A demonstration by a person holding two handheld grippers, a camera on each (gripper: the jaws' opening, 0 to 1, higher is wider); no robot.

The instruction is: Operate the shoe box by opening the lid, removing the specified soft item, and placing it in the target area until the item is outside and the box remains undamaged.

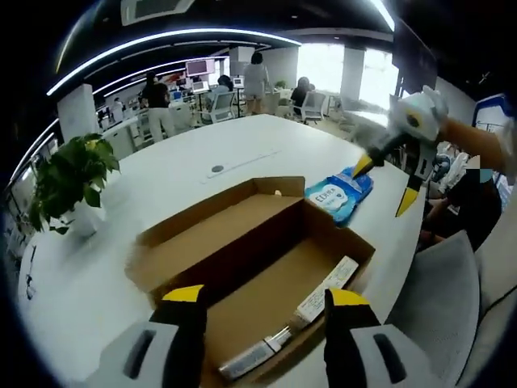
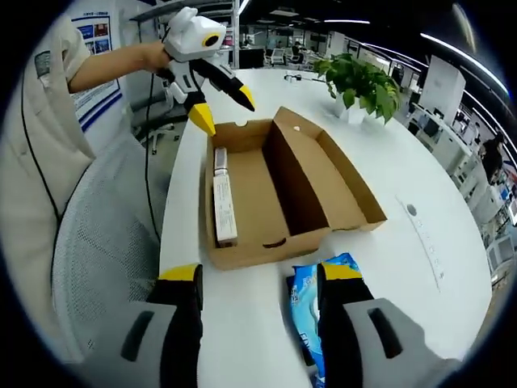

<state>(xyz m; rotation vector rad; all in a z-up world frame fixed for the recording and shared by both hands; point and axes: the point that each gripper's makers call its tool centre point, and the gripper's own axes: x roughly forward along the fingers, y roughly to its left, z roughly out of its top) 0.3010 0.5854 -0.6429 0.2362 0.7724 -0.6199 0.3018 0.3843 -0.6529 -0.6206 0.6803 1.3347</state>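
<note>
A potted plant is seen at the left of the left gripper view, standing on the white counter near its edge. The cardboard shoe box is set open toward the counter's near edge, its lid folded flat beside it, and a long narrow carton is laid along one inner wall. The left gripper is held over the box with its fingers spread wide and nothing gripped. A blue soft pack is laid on the counter outside the box, touching or just beside its far corner. The right gripper is held above the pack, fingers parted and empty. In the right gripper view the pack is seen between the open fingers, though contact cannot be told. A chair is placed at the counter's edge.
</note>
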